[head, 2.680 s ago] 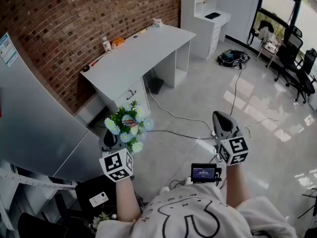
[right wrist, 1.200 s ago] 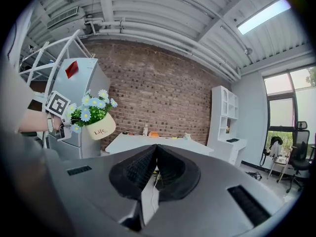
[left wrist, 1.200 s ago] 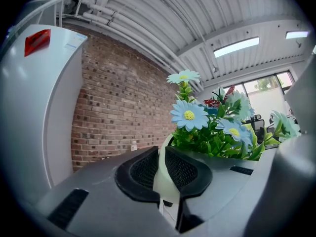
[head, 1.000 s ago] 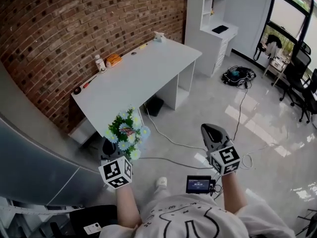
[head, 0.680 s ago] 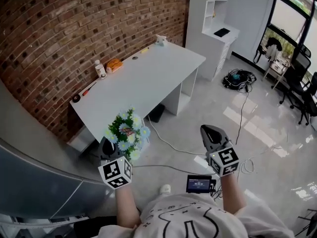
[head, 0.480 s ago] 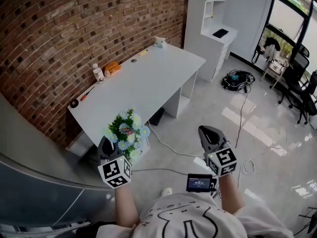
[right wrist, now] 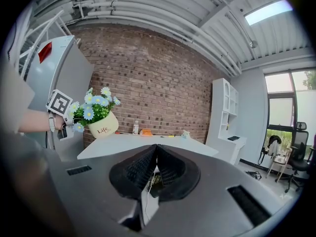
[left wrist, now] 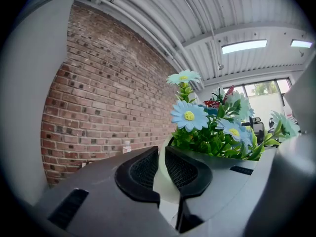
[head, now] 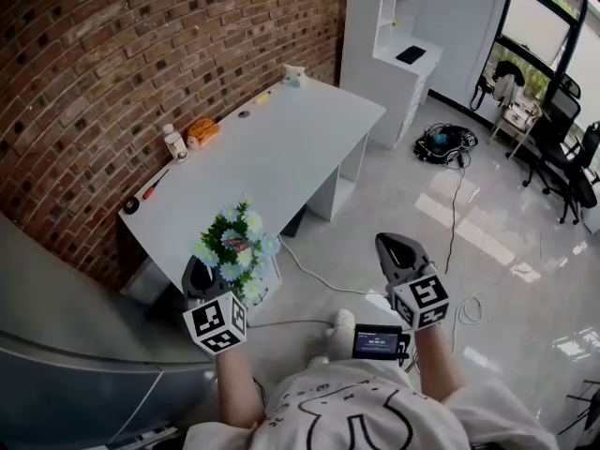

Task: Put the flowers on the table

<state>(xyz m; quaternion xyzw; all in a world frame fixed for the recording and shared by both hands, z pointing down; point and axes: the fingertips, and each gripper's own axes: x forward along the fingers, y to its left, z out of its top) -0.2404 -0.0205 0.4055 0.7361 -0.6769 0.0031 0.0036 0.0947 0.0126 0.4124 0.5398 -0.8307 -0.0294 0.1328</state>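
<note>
A cream pot of pale blue and white flowers (head: 234, 247) hangs in the air at the near corner of the long white table (head: 272, 153). My left gripper (head: 208, 281) is shut on the pot's rim; in the left gripper view the rim (left wrist: 162, 174) is pinched between the jaws, with the flowers (left wrist: 207, 125) above. The right gripper view shows the pot (right wrist: 102, 125) held up left of the table (right wrist: 148, 143). My right gripper (head: 401, 254) is shut and holds nothing, out over the floor to the right.
A bottle (head: 170, 142), an orange item (head: 200, 132), a red-handled tool (head: 150, 187) and a small white object (head: 294, 75) lie along the table's wall side by the brick wall. A grey cabinet (head: 66, 289) stands left. Cables (head: 323, 275) cross the floor; office chairs (head: 567, 143) stand far right.
The view has shifted closer to the table. Both grippers keep their places in the view, the left still holding the flower pot, now at the table's near corner.
</note>
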